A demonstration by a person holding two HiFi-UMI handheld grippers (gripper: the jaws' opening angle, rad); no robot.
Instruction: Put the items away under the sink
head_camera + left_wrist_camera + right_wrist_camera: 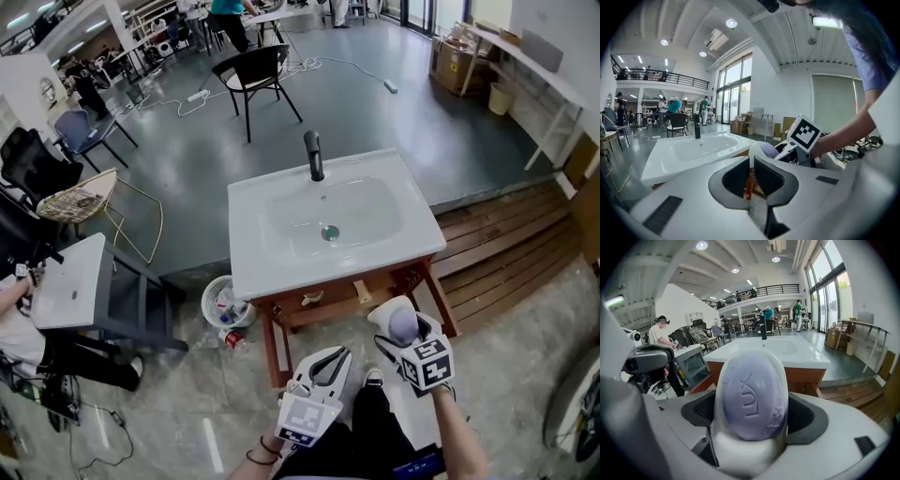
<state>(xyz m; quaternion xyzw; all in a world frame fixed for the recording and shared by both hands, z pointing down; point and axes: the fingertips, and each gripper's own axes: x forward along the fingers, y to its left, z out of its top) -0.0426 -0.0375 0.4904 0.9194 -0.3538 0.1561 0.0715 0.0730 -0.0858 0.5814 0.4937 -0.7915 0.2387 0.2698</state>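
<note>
Two tools sit low before the white sink (272, 272): my left hand-held gripper (751, 161) is clenched on nothing, while my right hand-held gripper (401, 328) grasps a white soap dish (745, 451) carrying purple soap (751, 399), near the wooden frame (277, 349).

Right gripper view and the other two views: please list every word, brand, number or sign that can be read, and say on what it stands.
"LUX": pressed into the purple soap bar, which lies in the white soap dish.
Marker cube: a black-and-white square pattern only, no letters.
Nothing else is readable in any view.
</note>
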